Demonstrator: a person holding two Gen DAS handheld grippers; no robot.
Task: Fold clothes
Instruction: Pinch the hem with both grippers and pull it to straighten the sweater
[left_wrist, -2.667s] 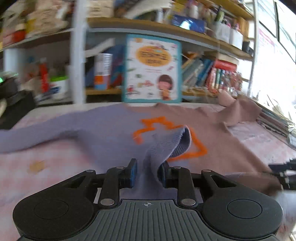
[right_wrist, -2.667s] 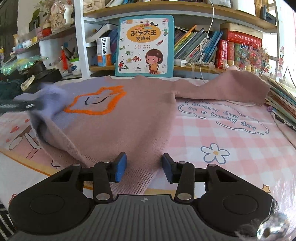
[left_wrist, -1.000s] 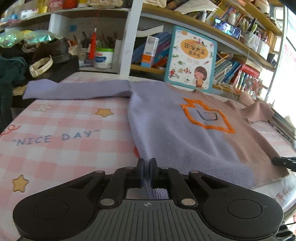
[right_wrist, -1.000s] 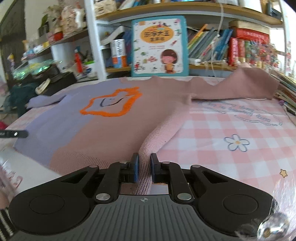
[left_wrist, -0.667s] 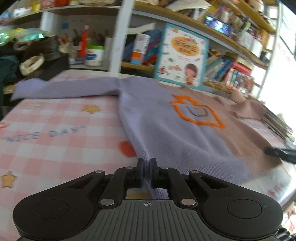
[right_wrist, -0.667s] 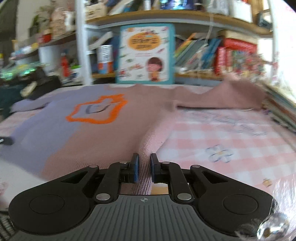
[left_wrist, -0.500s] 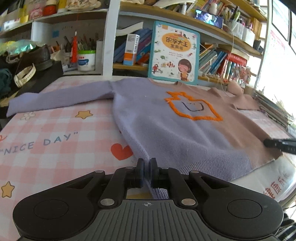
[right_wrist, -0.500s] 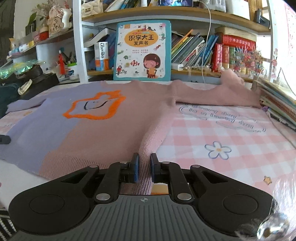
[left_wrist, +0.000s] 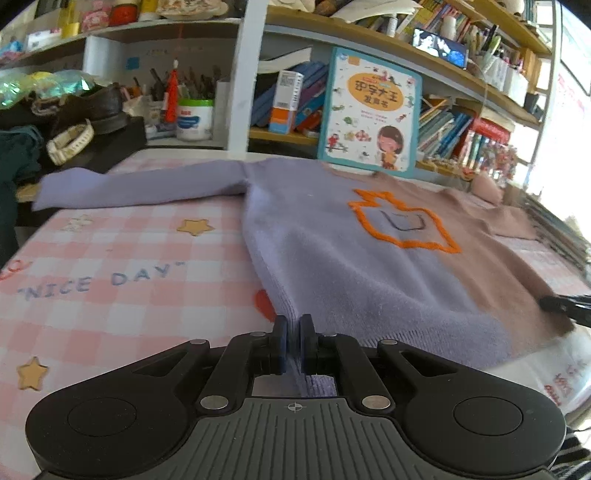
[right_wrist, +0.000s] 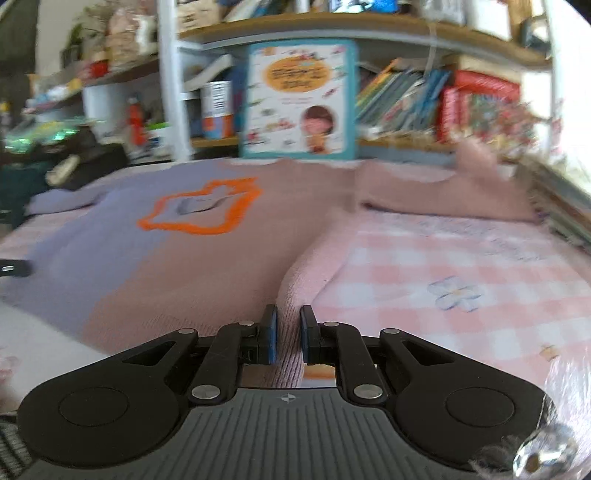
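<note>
A knitted sweater (left_wrist: 332, 236) lies spread on the table, lilac on one half and dusty pink on the other, with an orange outline on its chest (left_wrist: 402, 225). Its lilac sleeve (left_wrist: 140, 184) stretches to the left. My left gripper (left_wrist: 291, 328) is shut on the lilac hem corner. In the right wrist view the same sweater (right_wrist: 207, 258) fills the middle, and my right gripper (right_wrist: 288, 321) is shut on the pink hem corner, which bunches up between the pads. The pink sleeve (right_wrist: 443, 195) reaches right. Each gripper's tip shows at the edge of the other's view.
A pink checked tablecloth (left_wrist: 110, 280) covers the table. Behind it, shelves hold a picture book (left_wrist: 369, 118), rows of books (right_wrist: 406, 99), jars and pens. A stack of books (left_wrist: 561, 236) sits at the right edge. Dark items and a watch (left_wrist: 70, 140) lie at the far left.
Both grippers stay shut on the hem corners. The views have swung slightly and the right wrist picture is now blurred; the sweater lies as before.
</note>
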